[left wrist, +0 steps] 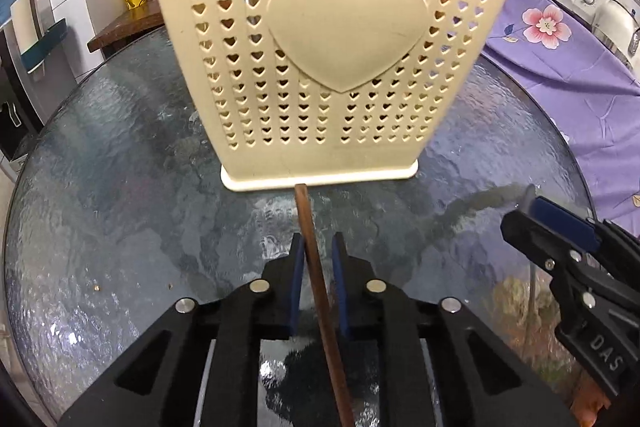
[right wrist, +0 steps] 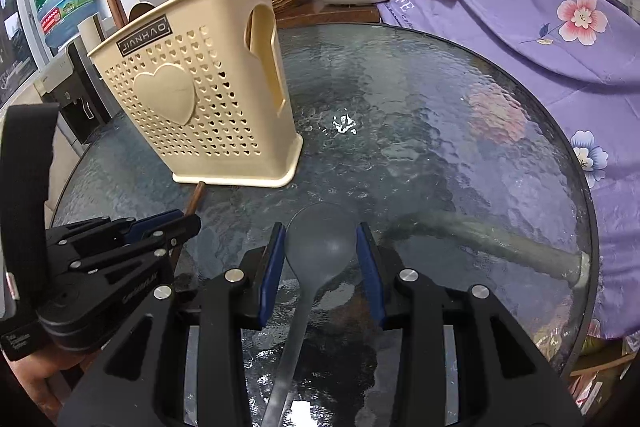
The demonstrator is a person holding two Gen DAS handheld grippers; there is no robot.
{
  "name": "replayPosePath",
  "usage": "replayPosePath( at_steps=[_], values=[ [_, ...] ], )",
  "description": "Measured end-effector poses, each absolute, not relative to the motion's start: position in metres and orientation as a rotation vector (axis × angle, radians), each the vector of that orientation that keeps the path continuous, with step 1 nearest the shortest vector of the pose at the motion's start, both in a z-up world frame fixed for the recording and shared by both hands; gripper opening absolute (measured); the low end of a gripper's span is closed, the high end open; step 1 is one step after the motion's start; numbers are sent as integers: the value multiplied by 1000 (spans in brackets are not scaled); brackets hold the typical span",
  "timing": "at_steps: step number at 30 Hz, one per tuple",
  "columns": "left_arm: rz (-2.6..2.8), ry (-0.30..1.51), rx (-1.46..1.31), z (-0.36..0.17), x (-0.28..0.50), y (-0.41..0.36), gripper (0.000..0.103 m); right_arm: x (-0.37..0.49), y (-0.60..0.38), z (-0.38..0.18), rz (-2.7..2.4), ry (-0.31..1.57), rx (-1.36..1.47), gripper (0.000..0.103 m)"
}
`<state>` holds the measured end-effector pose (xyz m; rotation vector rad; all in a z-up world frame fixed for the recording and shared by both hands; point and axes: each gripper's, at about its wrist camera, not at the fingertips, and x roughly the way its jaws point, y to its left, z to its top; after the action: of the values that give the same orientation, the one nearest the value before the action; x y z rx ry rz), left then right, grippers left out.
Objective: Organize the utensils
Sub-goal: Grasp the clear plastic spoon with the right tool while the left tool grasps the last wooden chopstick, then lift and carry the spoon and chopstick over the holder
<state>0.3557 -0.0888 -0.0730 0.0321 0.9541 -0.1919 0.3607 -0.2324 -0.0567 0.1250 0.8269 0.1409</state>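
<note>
a cream plastic utensil holder (left wrist: 320,59), pierced with small hearts and embossed with one big heart, stands on the round rippled-glass counter (left wrist: 120,187) in a tiled kitchen beside purple floral cloth (right wrist: 540,39). the left gripper (left wrist: 316,267) is nearly closed around a thin brown chopstick (left wrist: 310,239) pointing at the holder's base. the right gripper (right wrist: 322,251) clasps a grey spoon (right wrist: 320,239), bowl forward, handle running back.
</note>
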Motion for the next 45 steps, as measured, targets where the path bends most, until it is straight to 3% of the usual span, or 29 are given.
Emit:
replayPosePath(
  at_steps=[1, 13, 29, 45],
  values=[
    [-186, 953, 36, -73, 357, -90, 8, 361, -233, -57, 142, 826, 127, 37],
    [-194, 916, 11, -64, 358, -84, 7, 356, -233, -51, 154, 797, 132, 37],
    [-268, 585, -94, 51, 280, -48, 7, 322, -225, 27, 275, 638, 98, 36],
    [-334, 476, -140, 97, 247, -23, 7, 310, -211, 69, 335, 593, 43, 36]
  ],
)
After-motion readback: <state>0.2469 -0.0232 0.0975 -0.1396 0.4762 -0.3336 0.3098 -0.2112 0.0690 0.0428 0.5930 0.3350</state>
